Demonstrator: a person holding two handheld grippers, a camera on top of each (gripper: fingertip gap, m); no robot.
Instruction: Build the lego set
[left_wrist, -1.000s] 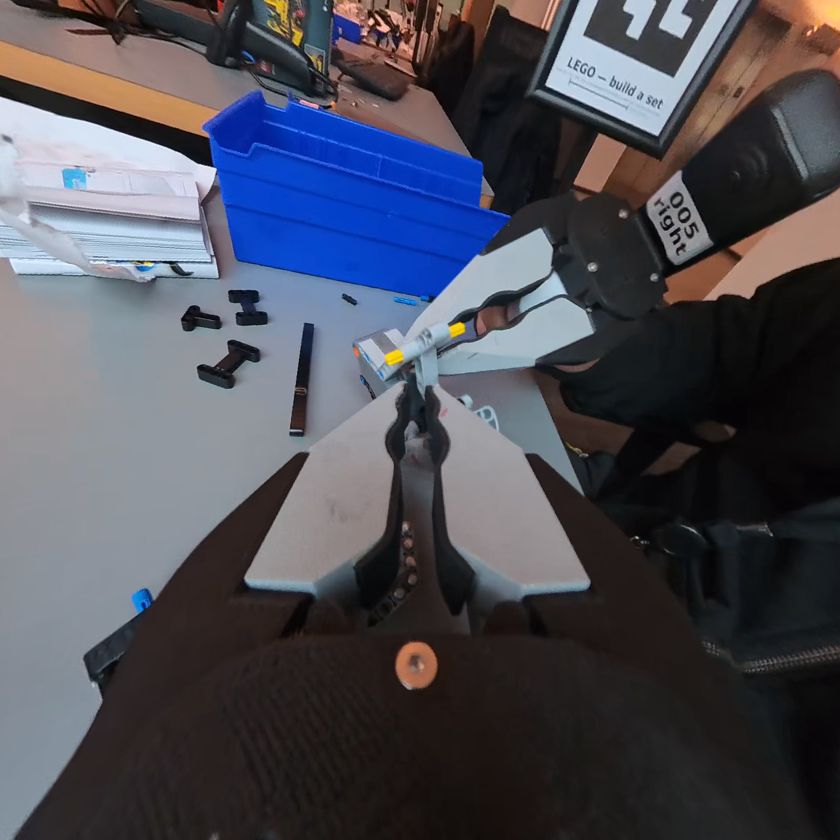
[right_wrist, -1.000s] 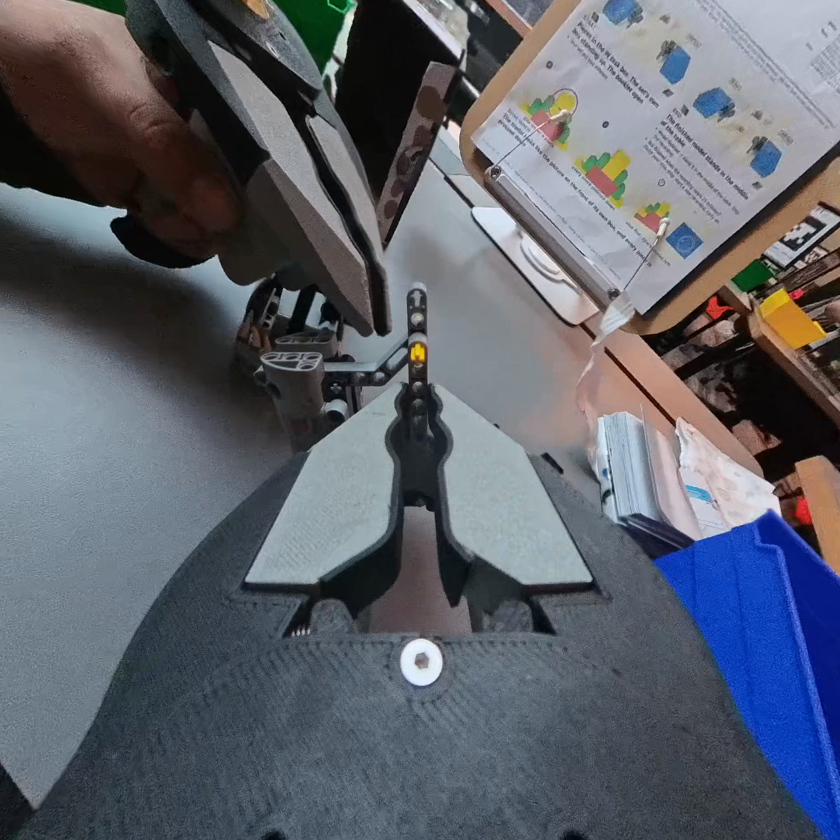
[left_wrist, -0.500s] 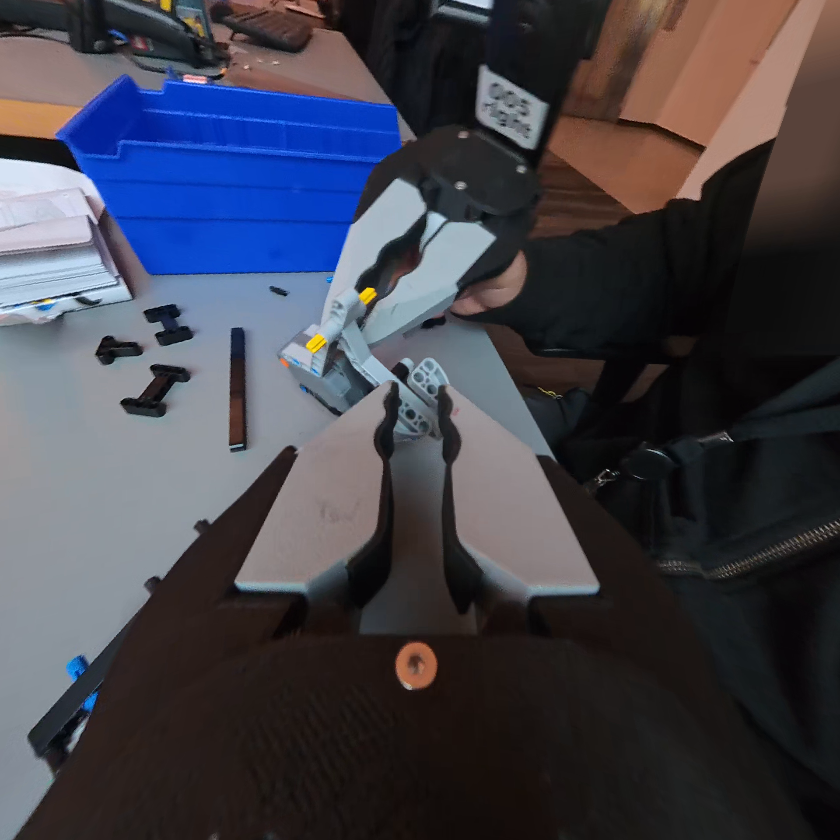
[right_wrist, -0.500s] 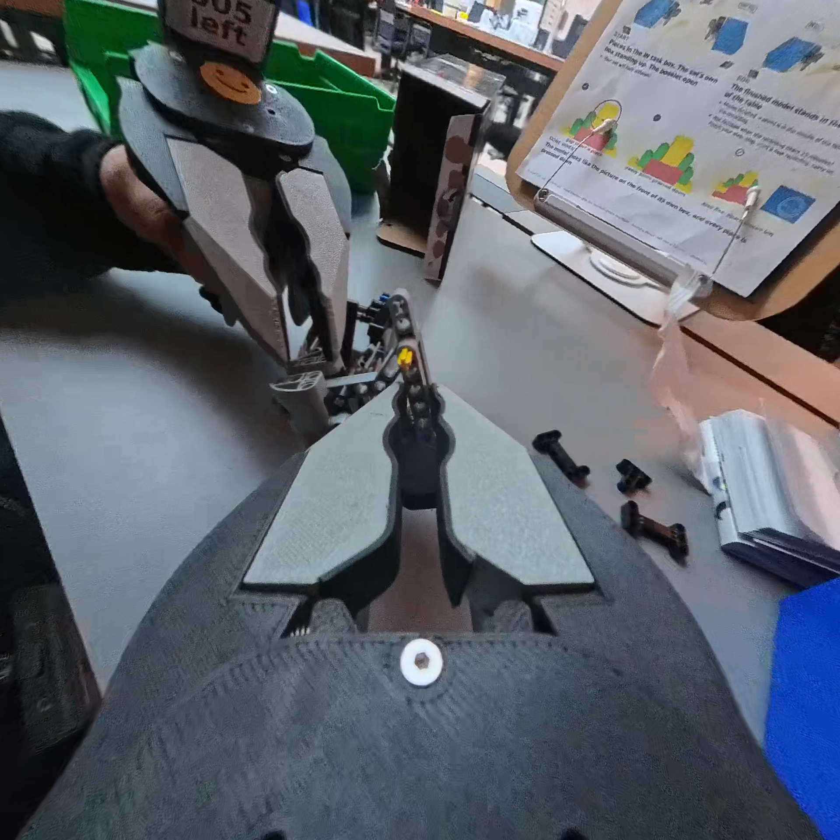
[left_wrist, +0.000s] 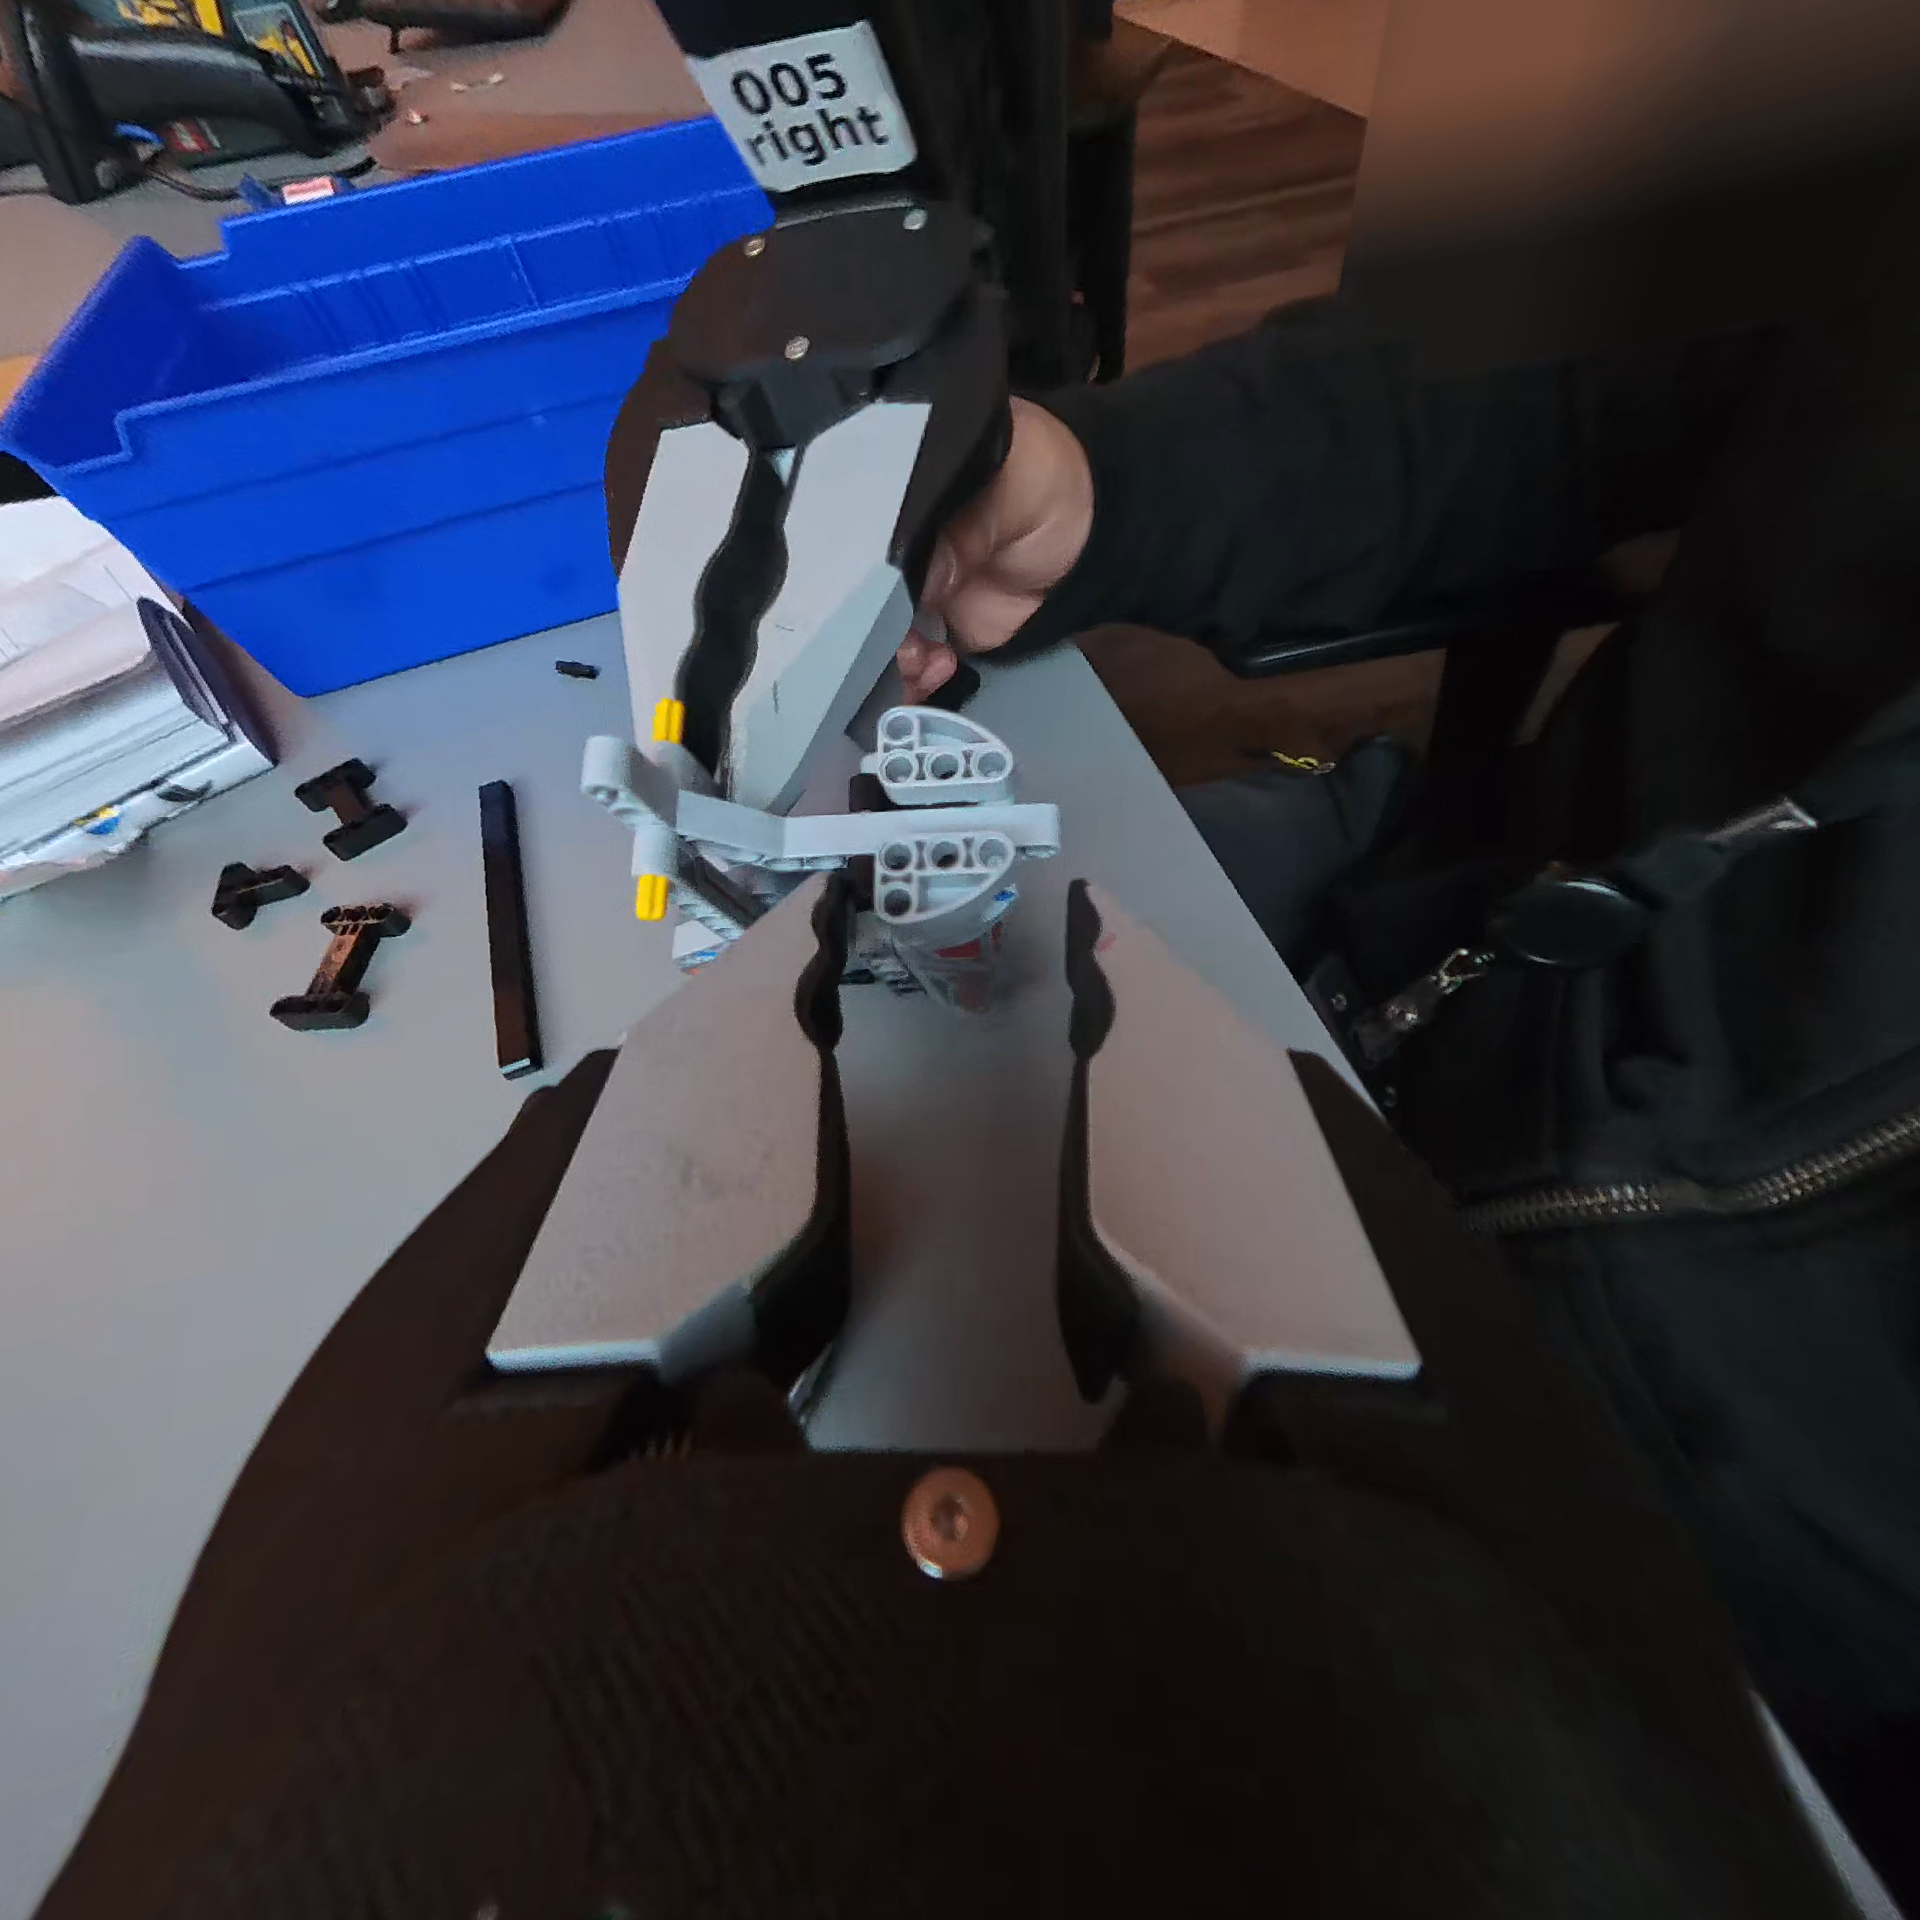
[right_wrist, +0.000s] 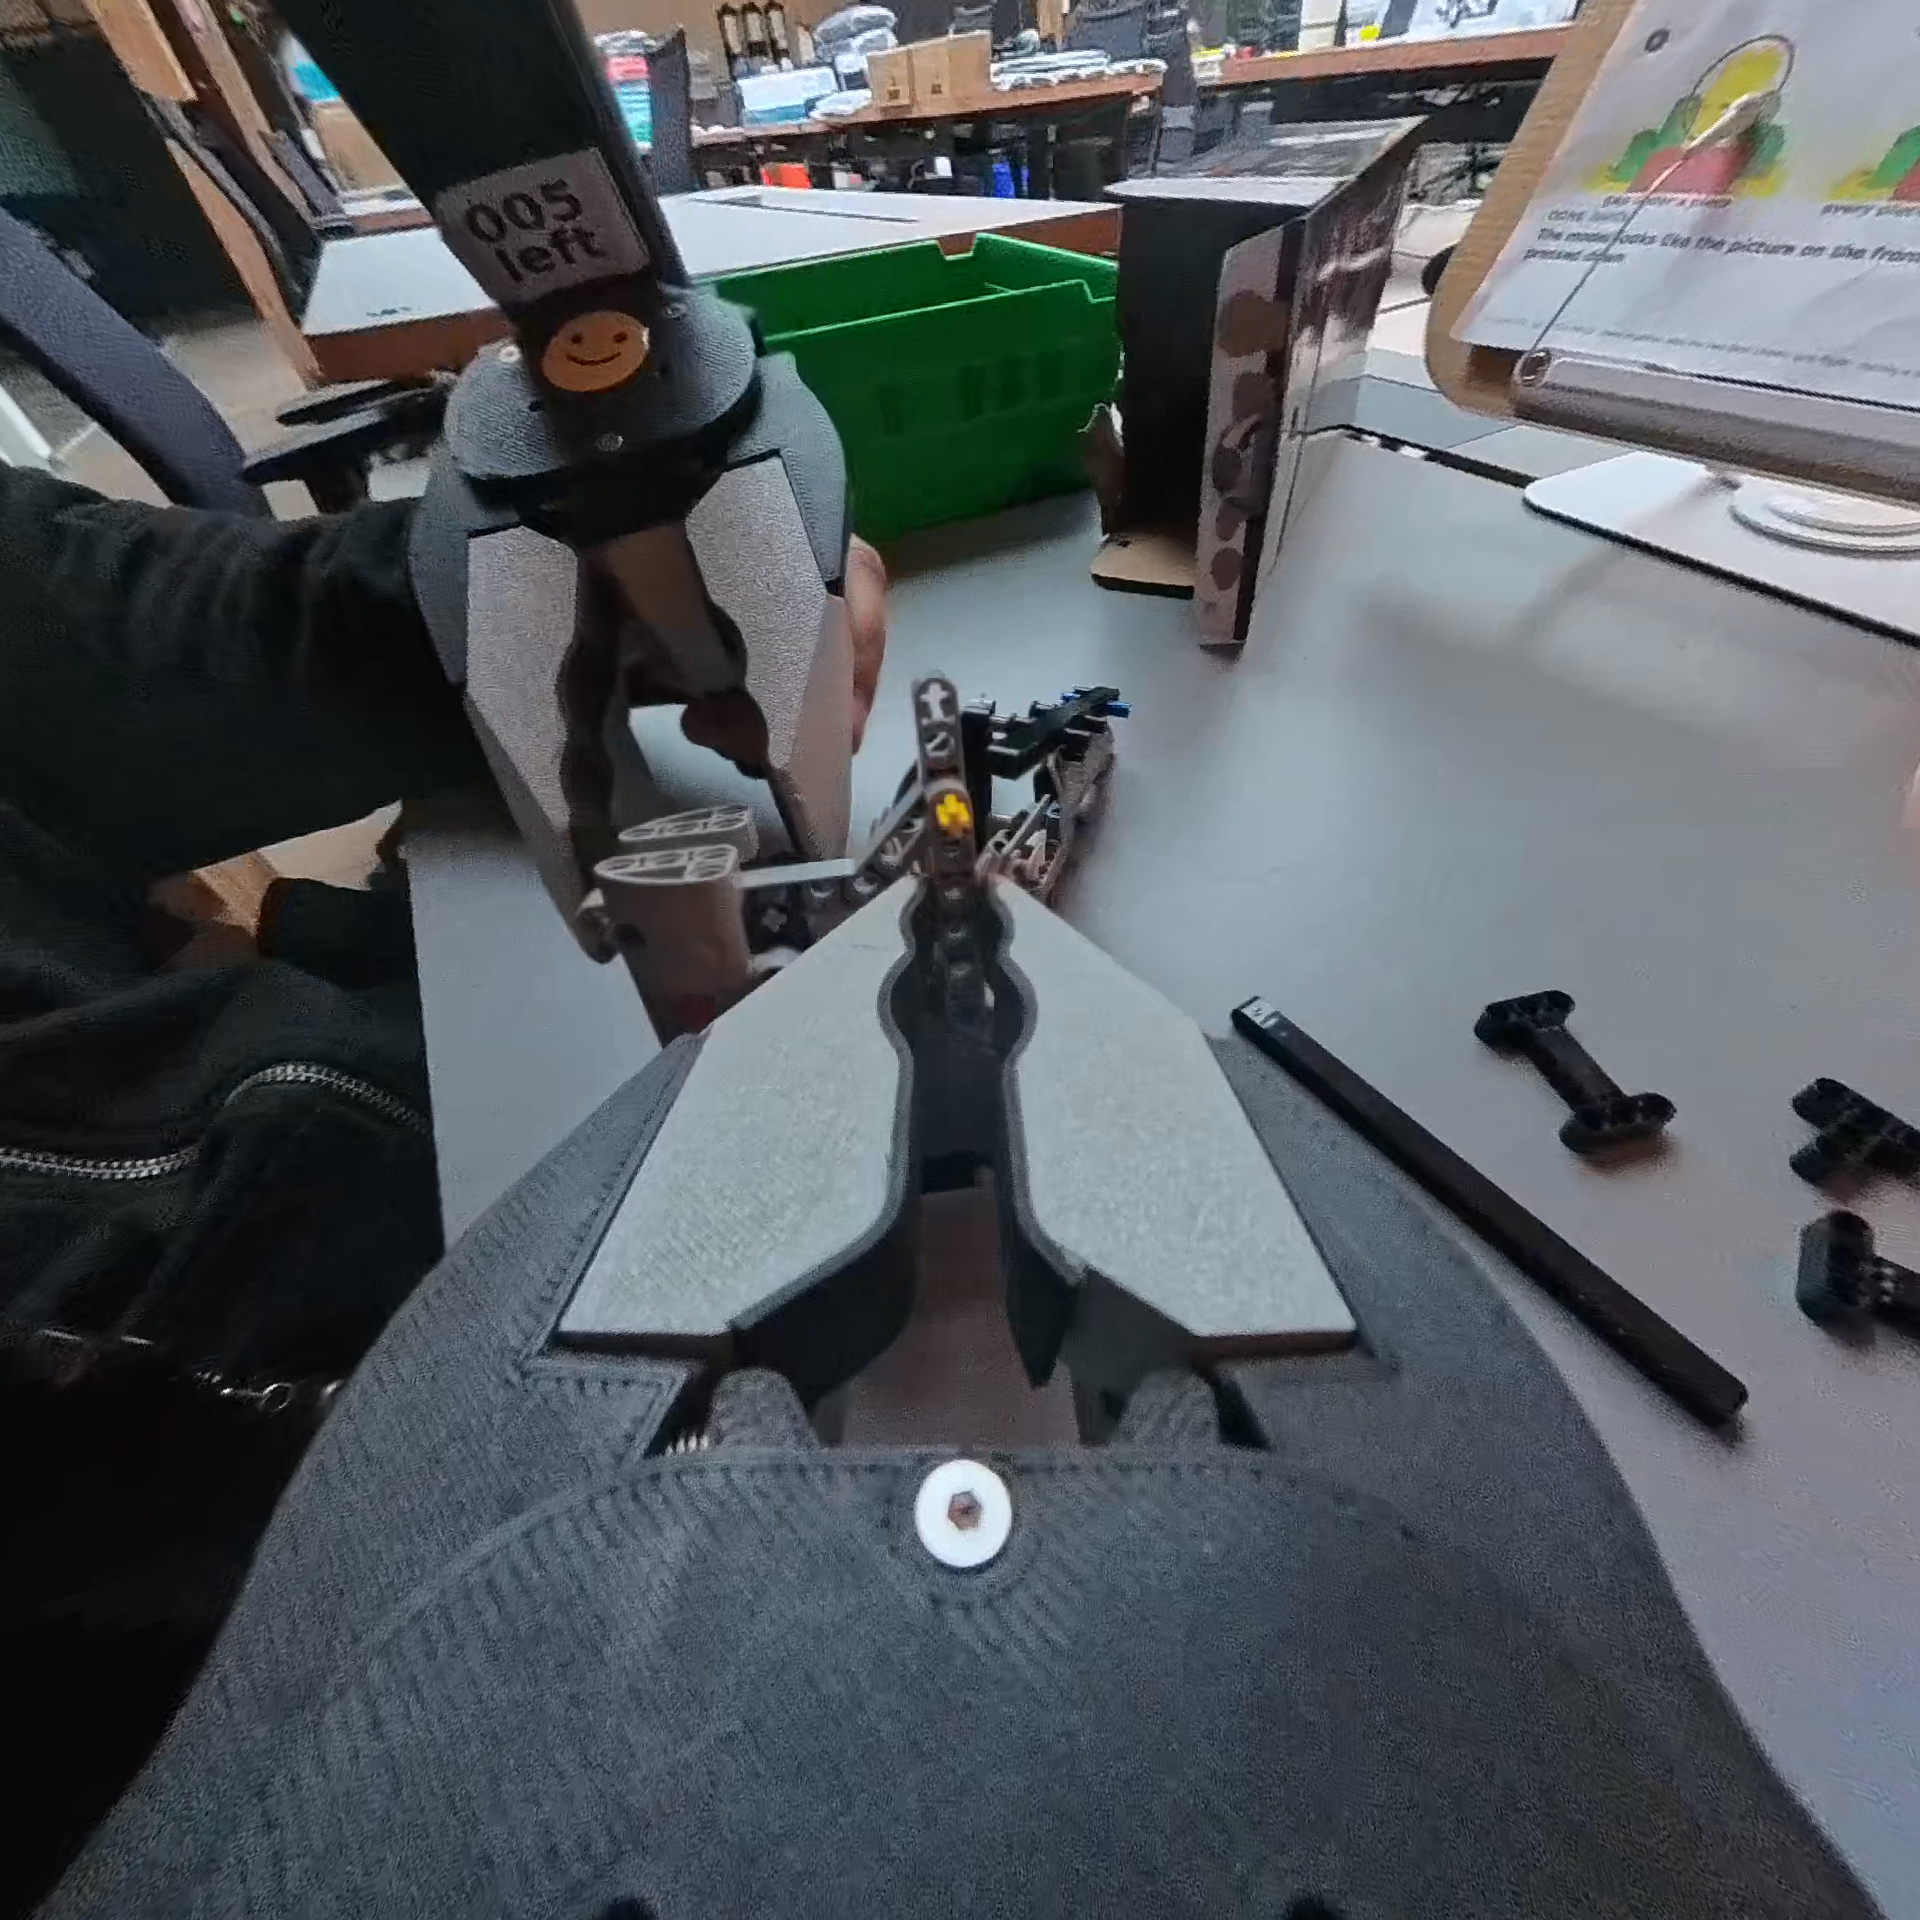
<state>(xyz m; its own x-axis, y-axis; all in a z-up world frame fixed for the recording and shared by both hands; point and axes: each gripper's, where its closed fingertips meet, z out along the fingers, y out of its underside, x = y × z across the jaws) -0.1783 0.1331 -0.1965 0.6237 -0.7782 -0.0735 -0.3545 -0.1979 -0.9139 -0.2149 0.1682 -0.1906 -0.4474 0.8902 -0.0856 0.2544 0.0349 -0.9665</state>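
Observation:
The part-built lego model (left_wrist: 940, 769), grey with curved end panels and yellow pins, sits on the grey table (left_wrist: 208, 1195) near its right edge. My left gripper (left_wrist: 954, 920) is open, its tips on either side of the model's curved end; I cannot tell if they touch. My right gripper (right_wrist: 951, 914) is shut on an upright grey beam (right_wrist: 938, 743) with a yellow pin, which is joined to the model (right_wrist: 665, 914). In the left wrist view the right gripper (left_wrist: 743, 774) comes down from above. In the right wrist view the left gripper (right_wrist: 696, 821) stands behind the model.
Loose black parts lie left of the model: a long beam (left_wrist: 509, 925) and three short connectors (left_wrist: 332, 966). A blue bin (left_wrist: 395, 395) and a paper stack (left_wrist: 83, 686) stand behind. A green bin (right_wrist: 935, 384), cardboard box (right_wrist: 1247, 416) and instruction board (right_wrist: 1714, 208) are across the table.
My left gripper has opened wide and let go of the model part it pinched. The right gripper has swung upright over the model, still gripping the beam.

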